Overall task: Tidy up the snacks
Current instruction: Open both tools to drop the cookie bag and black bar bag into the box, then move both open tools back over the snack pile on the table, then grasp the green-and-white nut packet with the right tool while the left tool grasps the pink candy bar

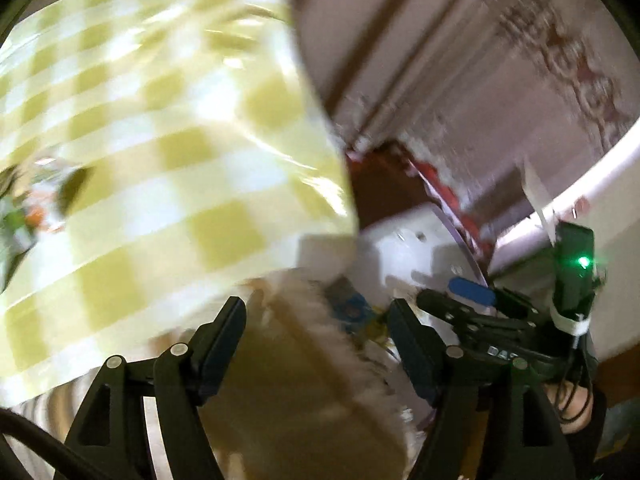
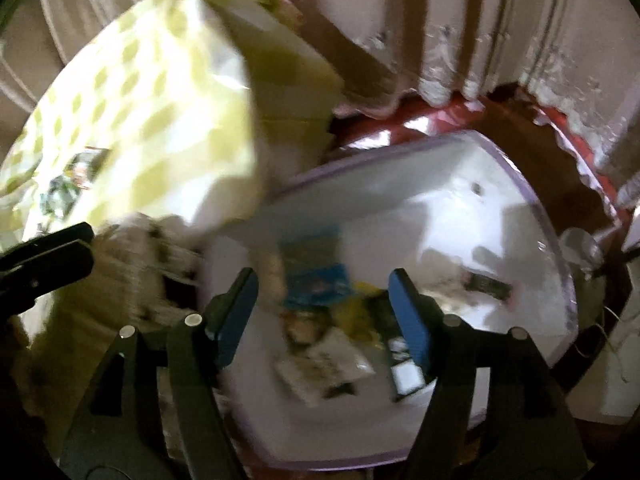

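A big yellow-and-white checked bag [image 1: 172, 152] fills the left of the left wrist view; it also shows in the right wrist view [image 2: 152, 120], standing left of a white bin [image 2: 460, 216]. Several snack packets lie in the bin, among them a blue one [image 2: 316, 280] and a white one [image 2: 320, 364]. My left gripper [image 1: 316, 344] is open, its fingers astride a cream fringed cloth [image 1: 304, 368] under the bag. My right gripper [image 2: 324, 308] is open and empty above the packets; it also shows in the left wrist view [image 1: 472, 300]. Both views are blurred.
The bin stands on a dark red surface [image 2: 420, 124] against a ribbed pale wall or curtain [image 2: 440, 20]. The left gripper's tip [image 2: 48, 256] pokes in at the left of the right wrist view. A white curved rim [image 1: 580, 176] runs at the right.
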Available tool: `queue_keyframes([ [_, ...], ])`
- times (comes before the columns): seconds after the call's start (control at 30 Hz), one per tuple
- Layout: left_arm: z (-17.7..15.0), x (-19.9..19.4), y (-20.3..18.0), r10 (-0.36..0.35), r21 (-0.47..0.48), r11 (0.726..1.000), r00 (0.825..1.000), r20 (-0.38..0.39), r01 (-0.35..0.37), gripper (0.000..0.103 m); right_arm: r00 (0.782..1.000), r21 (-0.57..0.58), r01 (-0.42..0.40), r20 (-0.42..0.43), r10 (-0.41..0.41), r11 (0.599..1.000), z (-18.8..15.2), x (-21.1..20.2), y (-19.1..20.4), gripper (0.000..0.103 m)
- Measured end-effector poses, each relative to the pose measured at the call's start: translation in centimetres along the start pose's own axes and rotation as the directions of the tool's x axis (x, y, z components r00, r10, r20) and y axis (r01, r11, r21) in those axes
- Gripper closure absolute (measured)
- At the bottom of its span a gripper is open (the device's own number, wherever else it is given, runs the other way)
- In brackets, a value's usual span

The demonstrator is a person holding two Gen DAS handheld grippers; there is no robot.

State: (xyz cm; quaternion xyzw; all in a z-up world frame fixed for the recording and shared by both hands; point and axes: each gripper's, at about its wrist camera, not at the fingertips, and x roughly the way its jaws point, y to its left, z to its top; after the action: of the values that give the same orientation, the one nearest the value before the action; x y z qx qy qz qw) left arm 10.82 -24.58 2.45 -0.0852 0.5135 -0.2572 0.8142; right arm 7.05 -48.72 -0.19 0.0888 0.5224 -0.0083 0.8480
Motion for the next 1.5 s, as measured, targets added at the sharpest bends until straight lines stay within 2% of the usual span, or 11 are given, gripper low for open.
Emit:
queue_keyframes([
  [0.23, -1.4, -5.2, 9.1, 0.051, -0.213, 0.977, 0.994, 0.093, -0.030, 0.029, 0.996, -0.080, -0.089, 0.017, 0.090, 0.993, 1.4, -0.2, 7.2, 0.028],
  [0.4, -3.6, -9.4, 15.7, 0.153, -0.312, 0.945, 0.978, 0.145, -0.101, 0.029, 0.992, -0.162, -0.122, 0.005, 0.124, 0.979, 1.8, 0.1, 12.8, 0.025],
  [0.57, -5.7, -12.9, 22.7, 0.298, -0.408, 0.888, 0.942, 0.154, -0.214, 0.029, 0.988, -0.259, -0.151, -0.009, 0.154, 0.954, 2.0, 0.8, 18.5, 0.021],
  [0.67, -6.4, -14.6, 25.9, 0.354, -0.436, 0.861, 0.924, 0.146, -0.261, 0.029, 0.987, -0.314, -0.157, -0.016, 0.160, 0.936, 1.9, 1.5, 22.0, 0.021],
  [0.77, -6.4, -15.4, 28.0, 0.431, -0.428, 0.836, 0.894, 0.123, -0.344, 0.028, 0.987, -0.372, -0.159, -0.025, 0.161, 0.914, 1.6, 2.3, 25.4, 0.021],
  [0.87, -6.0, -15.2, 29.4, 0.481, -0.385, 0.825, 0.872, 0.093, -0.414, 0.028, 0.981, -0.392, -0.193, -0.056, 0.187, 0.900, 1.6, 3.0, 28.2, 0.020],
  [1.0, -5.9, -15.0, 30.7, 0.539, -0.284, 0.817, 0.840, 0.063, -0.503, 0.028, 0.971, -0.321, -0.238, -0.102, 0.217, 0.917, 2.1, 4.6, 30.8, 0.019],
  [1.17, -5.5, -14.4, 32.5, 0.557, -0.229, 0.814, 0.829, 0.047, -0.533, 0.028, 0.957, -0.190, -0.276, -0.144, 0.251, 0.942, 3.0, 6.8, 33.1, 0.018],
  [1.23, -5.2, -14.0, 32.6, 0.578, -0.175, 0.807, 0.815, 0.042, -0.563, 0.028, 0.950, -0.104, -0.290, -0.147, 0.274, 0.951, 3.4, 7.6, 33.5, 0.018],
  [1.3, -4.9, -13.5, 32.8, 0.579, -0.138, 0.810, 0.814, 0.037, -0.570, 0.028, 0.944, -0.024, -0.297, -0.156, 0.290, 0.955, 3.9, 8.5, 33.7, 0.018],
  [1.5, -4.2, -12.2, 33.2, 0.555, -0.044, 0.831, 0.831, 0.034, -0.554, 0.028, 0.927, 0.208, -0.306, -0.156, 0.341, 0.929, 5.0, 10.9, 33.8, 0.018],
])
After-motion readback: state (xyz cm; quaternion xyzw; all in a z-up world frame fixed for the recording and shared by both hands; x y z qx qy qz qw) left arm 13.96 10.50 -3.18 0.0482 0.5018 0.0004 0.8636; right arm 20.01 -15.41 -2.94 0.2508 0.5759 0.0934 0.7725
